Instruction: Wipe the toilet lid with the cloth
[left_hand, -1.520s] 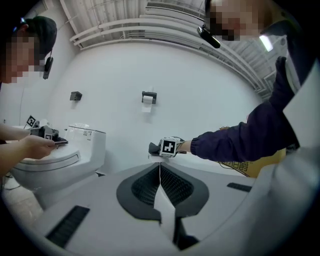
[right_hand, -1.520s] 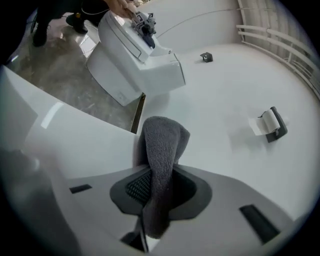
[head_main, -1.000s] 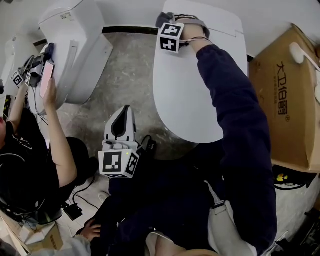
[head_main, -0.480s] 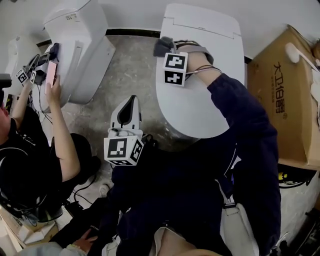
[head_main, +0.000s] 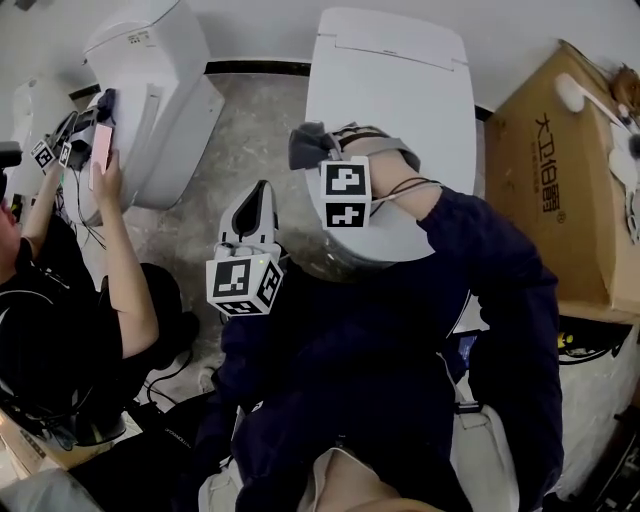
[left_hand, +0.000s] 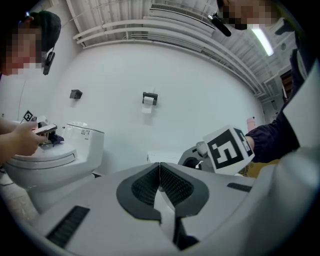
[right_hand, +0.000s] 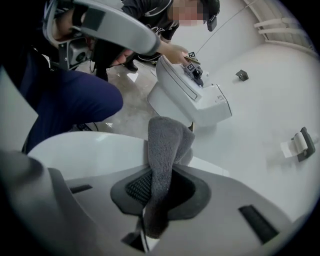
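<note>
Right gripper (right_hand: 159, 187) clamps the soft, floppy-looking grey fleece cloth (right_hand: 165, 142) mid-fold over the slick white toilet lid (head_main: 400, 90); left gripper (left_hand: 160, 182) closed, empty.

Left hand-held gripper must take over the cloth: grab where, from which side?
Probably grip the cloth by its free bunched end, sticking out past the right hand-held gripper's shut jaws. Come from the toilet lid's left edge, where that end sits.

Grey cloth (right_hand: 162, 155): fuzzy, terry-like pile, matt. White toilet lid (head_main: 400, 100): smooth, v. glossy, hard, prob. plastic. 1 brown box (head_main: 570, 230): cardboard, matt. Grey floor (head_main: 250, 130): mottled, stone-look, dull.
</note>
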